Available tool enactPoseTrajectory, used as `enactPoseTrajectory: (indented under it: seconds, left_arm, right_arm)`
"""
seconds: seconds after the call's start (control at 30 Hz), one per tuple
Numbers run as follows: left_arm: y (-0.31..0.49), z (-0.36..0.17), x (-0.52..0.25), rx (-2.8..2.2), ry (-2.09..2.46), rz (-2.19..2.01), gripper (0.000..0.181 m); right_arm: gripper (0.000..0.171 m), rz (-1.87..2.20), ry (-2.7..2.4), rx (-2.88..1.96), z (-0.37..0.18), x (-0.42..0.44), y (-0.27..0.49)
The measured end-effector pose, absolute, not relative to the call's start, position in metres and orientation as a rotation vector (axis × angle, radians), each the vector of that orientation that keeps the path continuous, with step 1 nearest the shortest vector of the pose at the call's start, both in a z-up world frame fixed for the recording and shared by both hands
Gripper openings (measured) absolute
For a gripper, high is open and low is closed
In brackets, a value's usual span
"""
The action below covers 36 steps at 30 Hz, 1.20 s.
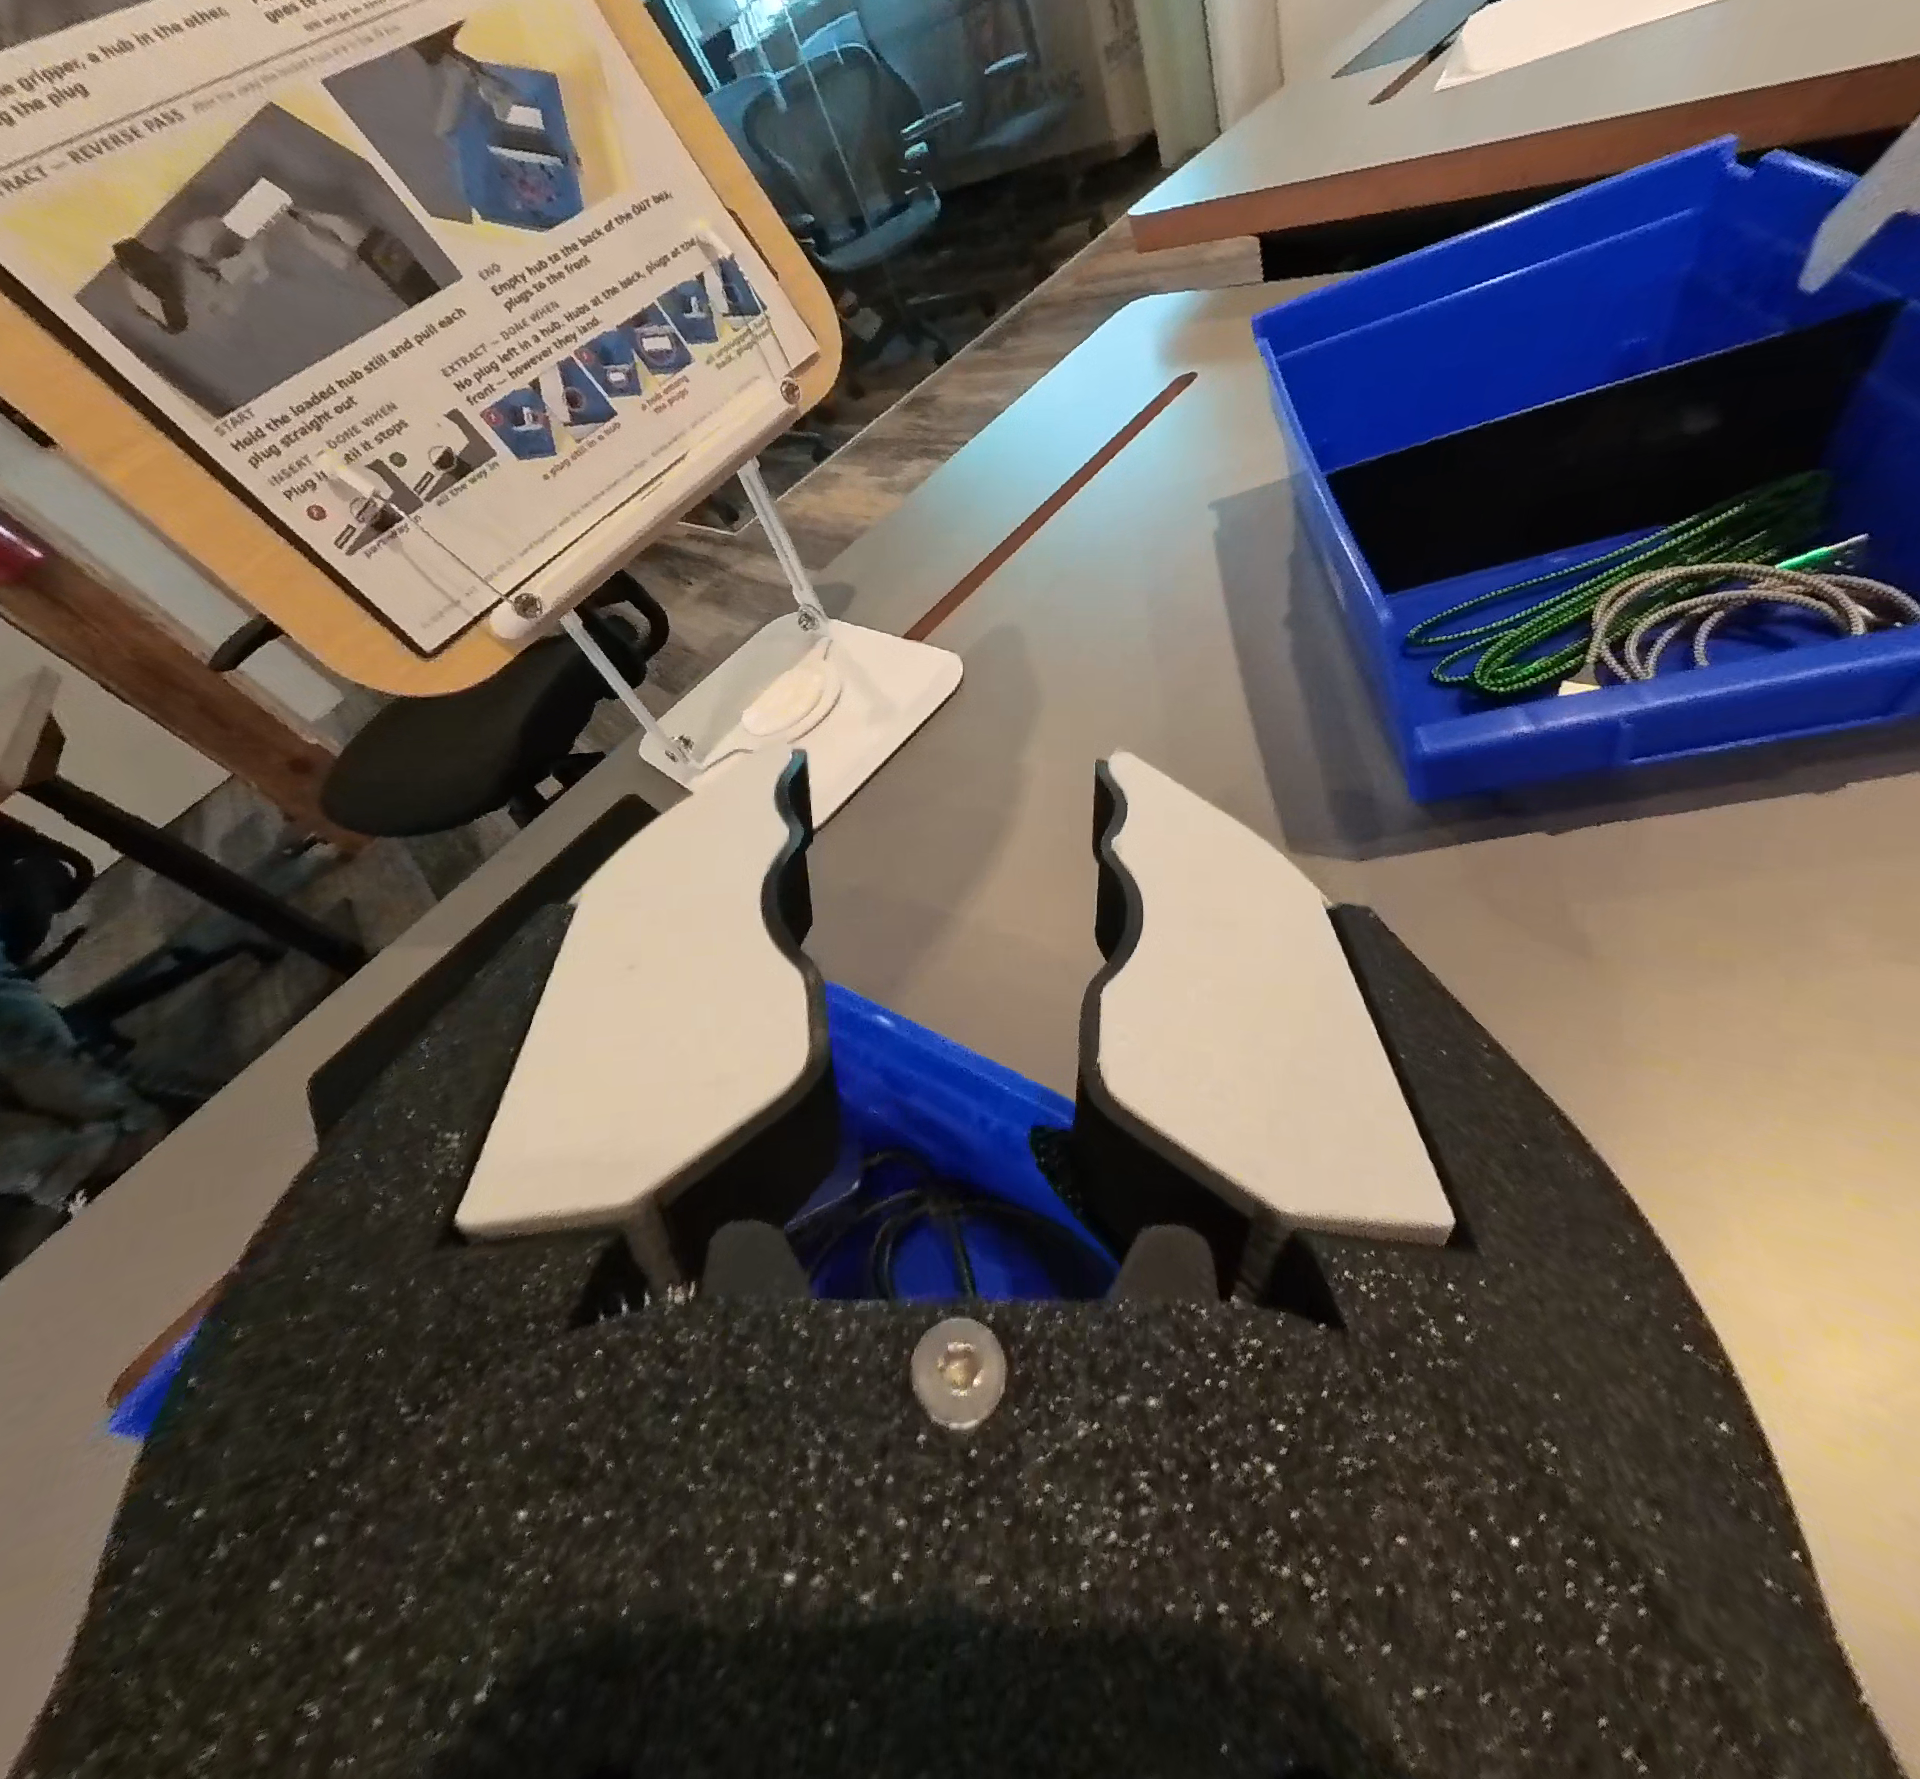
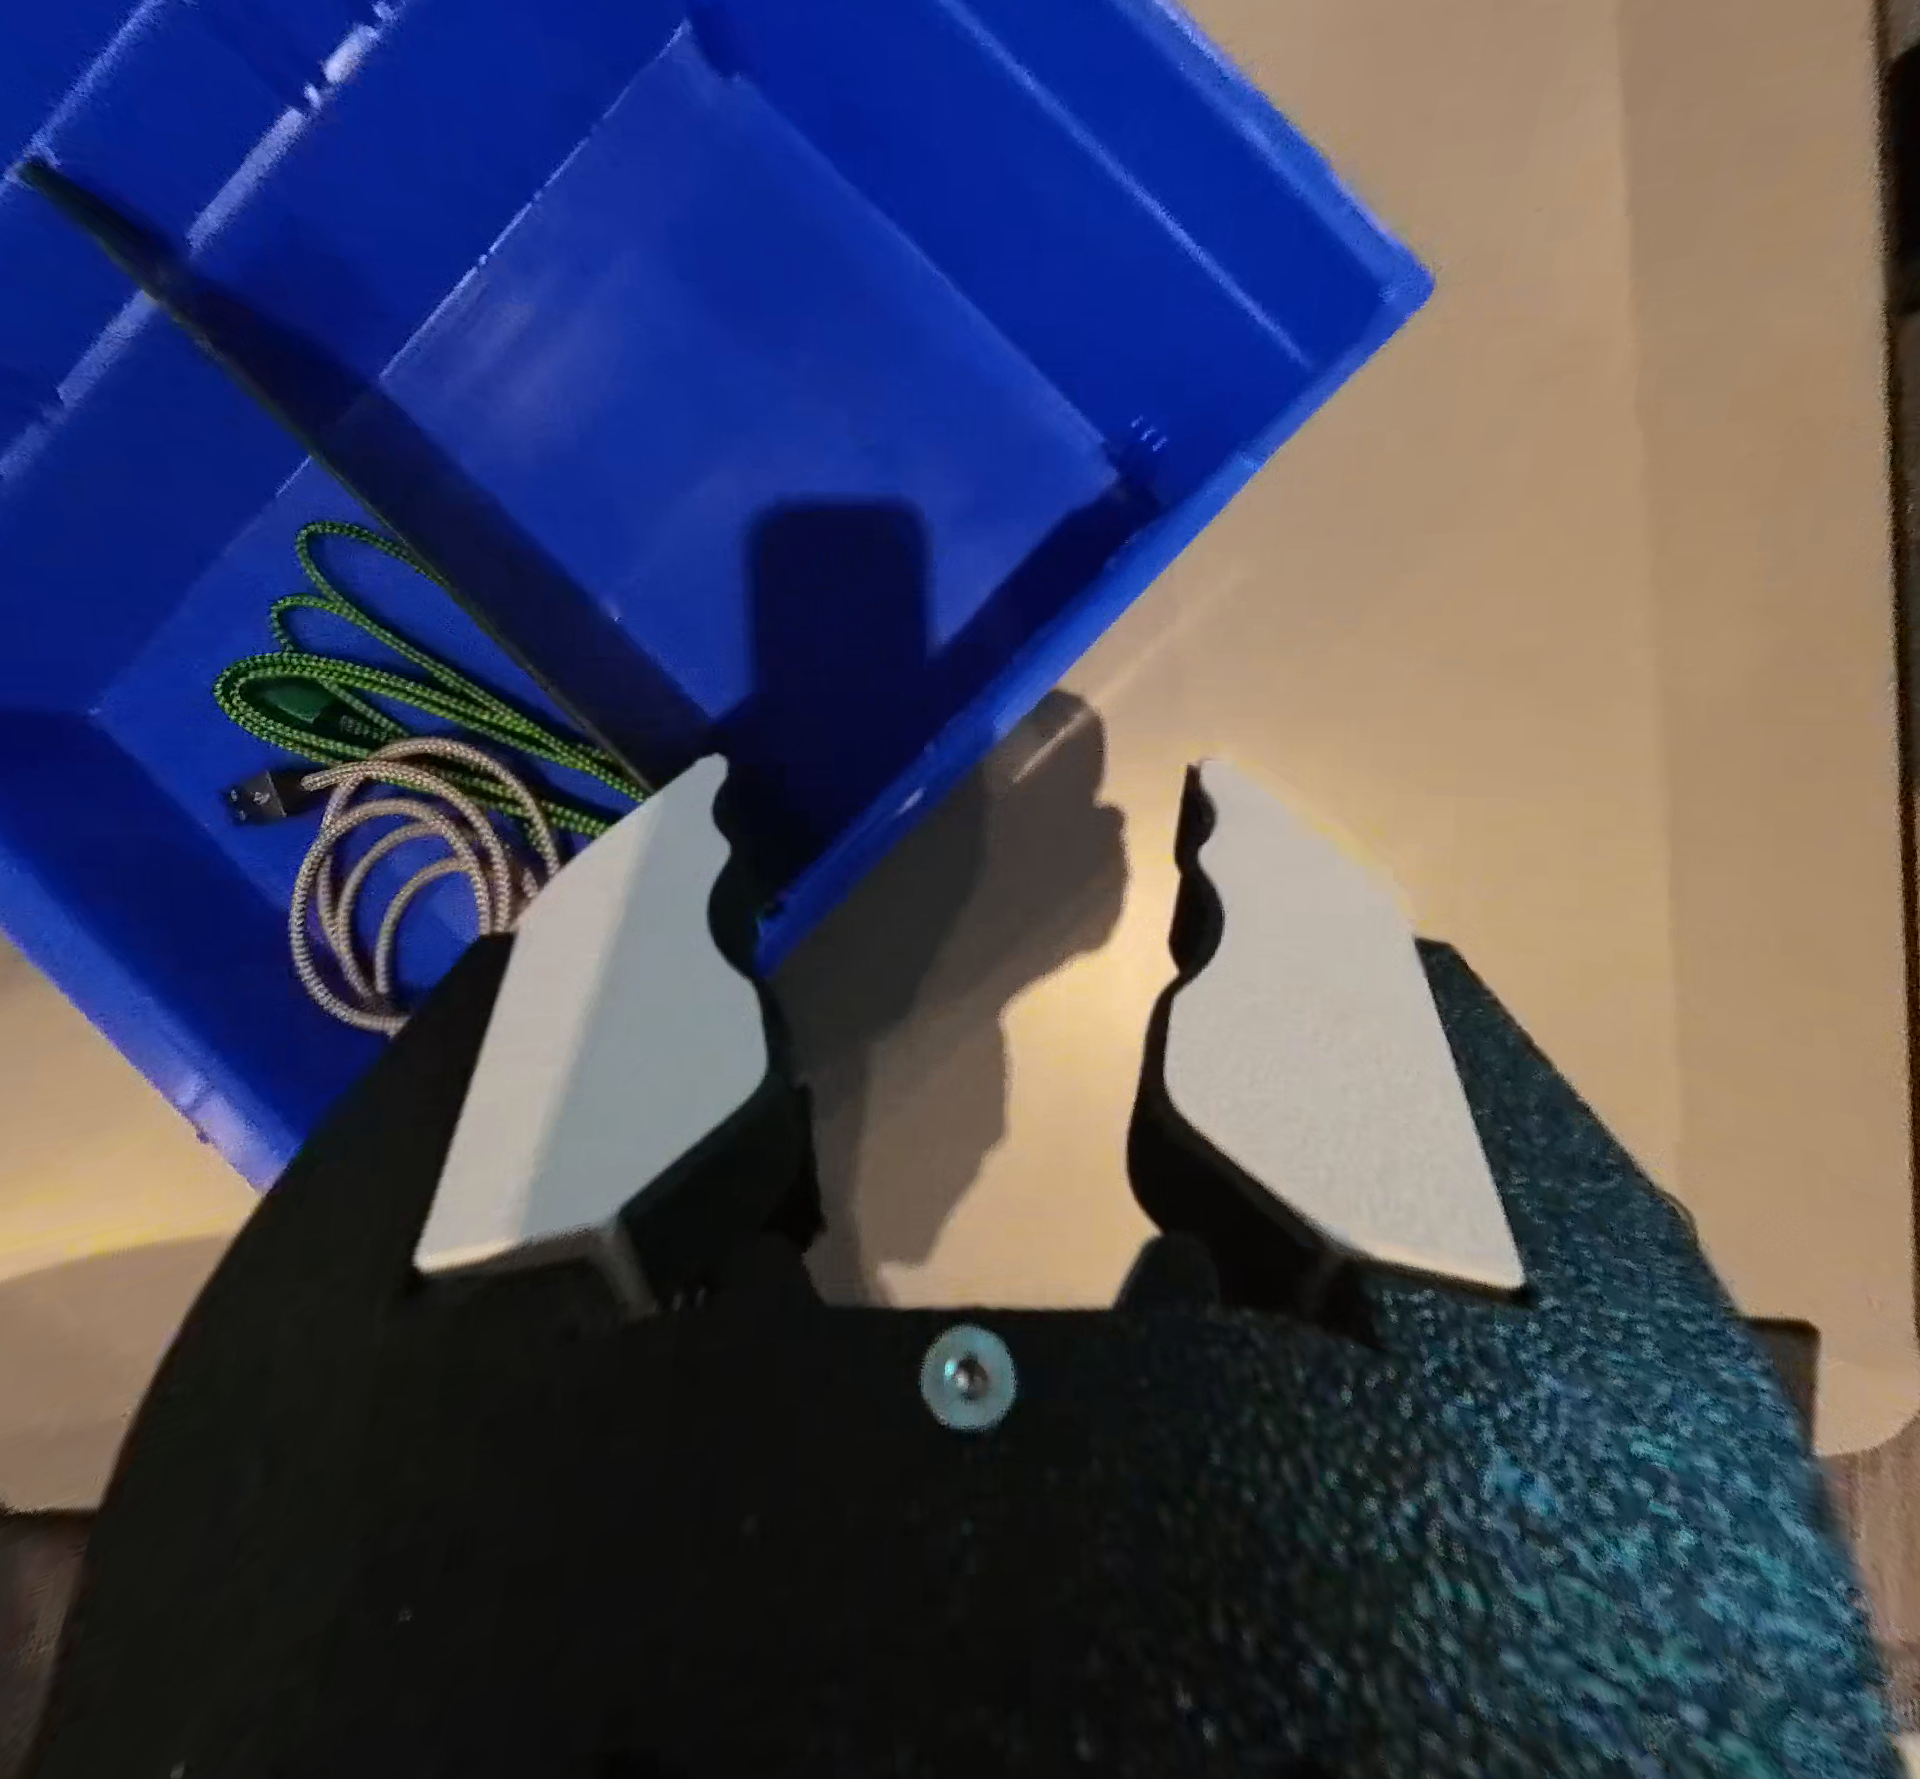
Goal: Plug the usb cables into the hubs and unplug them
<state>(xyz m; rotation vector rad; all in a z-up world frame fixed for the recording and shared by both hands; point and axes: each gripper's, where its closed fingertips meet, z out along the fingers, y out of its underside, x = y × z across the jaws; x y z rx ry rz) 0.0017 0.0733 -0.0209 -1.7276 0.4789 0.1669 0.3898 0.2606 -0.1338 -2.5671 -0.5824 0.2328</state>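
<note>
Left wrist view: we saw the left gripper (image 1: 951, 799) w/ jaws spread wide, nothing between them, hovering over the grey desk (image 1: 1558, 1054). Below the jaws a second blue bin (image 1: 935, 1095) showed only as a sliver thru the gap; a thin dark cable (image 1: 940, 1220) lay in it, but the gripper body hid the rest, so we couldn't tell what else it held. To the right sat a blue bin (image 1: 1558, 732), cut off by the frame edge, w/ a black divider (image 1: 1538, 503) across it. In its near compartment lay a green braided cable (image 1: 1621, 566) and a grey braided cable (image 1: 1745, 607), loosely coiled, touching each other. No hub could be made out. A pale object at the bin's top-right corner was clipped by the frame; unidentifiable. An instruction board (image 1: 343, 275) on a white stand (image 1: 821, 680) stood at left, its top cut off.

Right wrist view: blurry overall. The right gripper (image 2: 956, 784) also had jaws wide apart & empty, above the bin's corner. The bin (image 2: 935, 171) ran off the top and left edges. The green cable (image 2: 343, 680) and grey cable (image 2: 405, 856) lay on one side of the divider (image 2: 312, 399), partly hidden behind the left finger; a dark plug end (image 2: 260, 799) showed beside the grey coil. The other compartment looked bare apart from the gripper's shadow.
</note>
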Motion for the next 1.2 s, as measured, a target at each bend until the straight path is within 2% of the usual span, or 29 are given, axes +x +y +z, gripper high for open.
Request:
enactPoseTrajectory:
  seconds: [0.17,0.23,0.3,0.37,1.2]
  left_arm:
    - [0.071,-0.024,0.000,-1.727,0.474,0.153,0.052]
    - [0.071,-0.024,0.001,-1.725,0.481,0.144,0.052]
    - [0.071,-0.025,0.000,-1.727,0.482,0.157,0.053]
    - [0.070,-0.026,-0.002,-1.728,0.481,0.167,0.053]
    - [0.078,-0.043,-0.021,-1.785,0.405,0.142,0.054]
  right_arm:
    - [0.073,0.246,-0.569,-2.657,-0.138,0.393,0.268]
    - [0.057,0.345,-0.581,-2.705,-0.141,0.388,0.270]
    - [0.031,0.480,-0.614,-2.762,-0.143,0.380,0.268]
    - [0.017,0.423,-0.659,-2.795,-0.142,0.384,0.271]
    - [0.008,0.161,-1.072,-2.786,-0.143,0.378,0.375]
